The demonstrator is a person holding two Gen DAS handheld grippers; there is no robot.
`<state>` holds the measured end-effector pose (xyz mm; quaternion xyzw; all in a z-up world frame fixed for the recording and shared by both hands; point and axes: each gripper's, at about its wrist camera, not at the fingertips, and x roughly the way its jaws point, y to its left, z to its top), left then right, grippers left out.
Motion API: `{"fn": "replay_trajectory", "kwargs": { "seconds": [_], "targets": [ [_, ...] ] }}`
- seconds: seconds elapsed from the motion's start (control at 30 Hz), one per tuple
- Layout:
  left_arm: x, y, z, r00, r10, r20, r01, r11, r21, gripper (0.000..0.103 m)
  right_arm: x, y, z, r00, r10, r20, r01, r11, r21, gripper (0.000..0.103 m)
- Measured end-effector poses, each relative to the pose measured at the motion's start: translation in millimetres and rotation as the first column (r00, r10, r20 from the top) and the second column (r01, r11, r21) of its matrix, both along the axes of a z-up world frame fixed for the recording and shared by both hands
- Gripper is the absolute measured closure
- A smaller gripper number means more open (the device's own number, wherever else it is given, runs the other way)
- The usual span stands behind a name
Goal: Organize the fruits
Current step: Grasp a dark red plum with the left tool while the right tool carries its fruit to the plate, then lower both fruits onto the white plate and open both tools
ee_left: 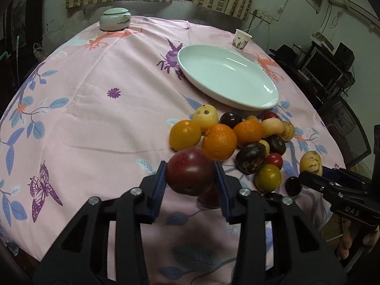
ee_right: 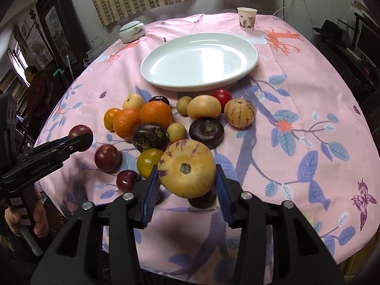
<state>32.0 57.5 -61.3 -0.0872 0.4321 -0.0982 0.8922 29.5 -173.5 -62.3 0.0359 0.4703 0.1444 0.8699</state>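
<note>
My left gripper (ee_left: 191, 173) is shut on a dark red plum (ee_left: 190, 171), held above the cloth at the near side of the fruit pile; it also shows in the right wrist view (ee_right: 80, 137). My right gripper (ee_right: 186, 175) is shut on a yellow pepino melon with purple streaks (ee_right: 186, 168), also lifted; that melon also shows in the left wrist view (ee_left: 311, 162). Oranges (ee_left: 219, 141), yellow and dark fruits lie in a pile (ee_right: 166, 121). A white oval plate (ee_right: 199, 59) sits behind the pile, with nothing on it.
A paper cup (ee_right: 247, 19) stands behind the plate. A pale lidded jar (ee_right: 131, 32) sits at the far left of the pink floral tablecloth (ee_right: 308, 95). A person (ee_right: 35, 87) stands at the left by dark furniture. Monitors and shelves stand right of the table.
</note>
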Motion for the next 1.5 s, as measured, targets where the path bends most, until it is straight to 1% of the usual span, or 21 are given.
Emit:
{"fn": "replay_trajectory", "kwargs": {
  "seconds": [0.07,0.2,0.3,0.43,0.53,0.63,0.67,0.73,0.8,0.9,0.97,1.0,1.1,1.2,1.23,1.27,1.3,1.33,1.4,1.5],
  "targets": [
    [2.6,-4.1,6.6,1.0,-0.019,0.005,0.019,1.0,-0.006,0.063,2.5,-0.3,1.7,1.0,0.002,0.006,-0.002,1.0,0.004,0.057],
    [15.6,-15.8,18.9,0.999,-0.05,0.012,0.049,0.999,0.01,0.063,12.1,0.3,5.3,1.0,0.009,0.015,-0.009,1.0,0.005,0.057],
    [29.1,-26.1,30.4,0.997,-0.07,0.031,0.069,0.997,0.043,0.063,23.1,2.0,9.0,1.0,0.018,0.024,-0.018,1.0,-0.007,0.057],
    [60.6,-37.1,46.3,0.994,-0.102,0.036,0.1,0.993,0.065,0.063,48.9,4.2,20.5,0.998,0.052,0.042,-0.051,0.998,-0.031,0.057],
    [102.6,-43.8,57.2,0.994,-0.109,0.033,0.106,0.991,0.085,0.063,89.1,2.2,30.9,0.996,0.064,0.067,-0.061,0.997,-0.042,0.057],
    [157.3,-50.7,58.6,0.993,-0.114,0.008,0.113,0.991,0.071,0.063,140.3,0.7,32.0,0.996,0.056,0.072,-0.051,0.997,-0.057,0.057],
    [175.2,-53.4,56.9,0.994,-0.11,-0.001,0.109,0.992,0.067,0.063,161.8,2.7,29.2,0.996,0.062,0.066,-0.058,0.996,-0.069,0.057],
    [210.7,-61.8,50.7,0.995,-0.102,-0.011,0.103,0.991,0.087,0.063,196.1,5.5,21.0,0.997,0.073,0.041,-0.07,0.995,-0.07,0.057],
    [241.9,-69.1,41.5,0.994,-0.102,-0.033,0.105,0.991,0.08,0.063,232.2,9.6,9.3,0.997,0.072,0.008,-0.071,0.995,-0.076,0.057],
    [282.4,-73.9,23.8,0.993,-0.08,-0.088,0.085,0.995,0.056,0.063,273.4,14.2,-10.5,0.997,0.061,-0.038,-0.065,0.992,-0.111,0.057],
    [300.8,-76.8,13.8,0.992,-0.061,-0.113,0.069,0.995,0.066,0.063,291.4,14.7,-19.6,0.997,0.059,-0.059,-0.065,0.992,-0.104,0.057],
    [306.9,-78.5,10.0,0.991,-0.056,-0.122,0.065,0.995,0.07,0.063,296.5,16.2,-21.8,0.996,0.061,-0.067,-0.068,0.993,-0.099,0.057],
    [319.9,-80.1,1.6,0.988,-0.051,-0.144,0.058,0.997,0.045,0.062,307.4,19.1,-25.3,0.994,0.068,-0.082,-0.075,0.993,-0.09,0.057],
    [327.3,-84.5,-0.8,0.989,-0.052,-0.141,0.061,0.996,0.061,0.062,312.5,25.6,-26.3,0.993,0.085,-0.086,-0.093,0.991,-0.097,0.057],
    [327.9,-85.5,-0.8,0.989,-0.048,-0.138,0.057,0.996,0.065,0.061,313.4,26.9,-27.1,0.992,0.086,-0.089,-0.095,0.99,-0.101,0.055],
    [328.5,-85.3,0.4,0.99,-0.044,-0.134,0.053,0.996,0.065,0.055,313.7,28.3,-27.5,0.992,0.089,-0.09,-0.098,0.99,-0.104,0.052],
    [328.3,-84.4,2.8,0.991,-0.039,-0.127,0.047,0.997,0.061,0.044,312.0,28.7,-26.0,0.993,0.089,-0.078,-0.097,0.989,-0.111,0.042],
    [326.1,-82.5,6.7,0.993,-0.031,-0.116,0.037,0.998,0.055,0.039,307.9,28.4,-22.1,0.995,0.086,-0.054,-0.092,0.988,-0.123,0.036],
    [320.1,-77.7,17.2,0.995,-0.031,-0.095,0.035,0.999,0.034,0.039,297.8,26.2,-11.1,0.996,0.084,-0.014,-0.085,0.985,-0.15,0.036],
    [300.1,-65.8,37.2,0.997,-0.032,-0.07,0.032,0.999,-0.008,0.038,275.7,19.2,8.5,0.996,0.094,0.005,-0.093,0.987,-0.133,0.036]
  ]
}}
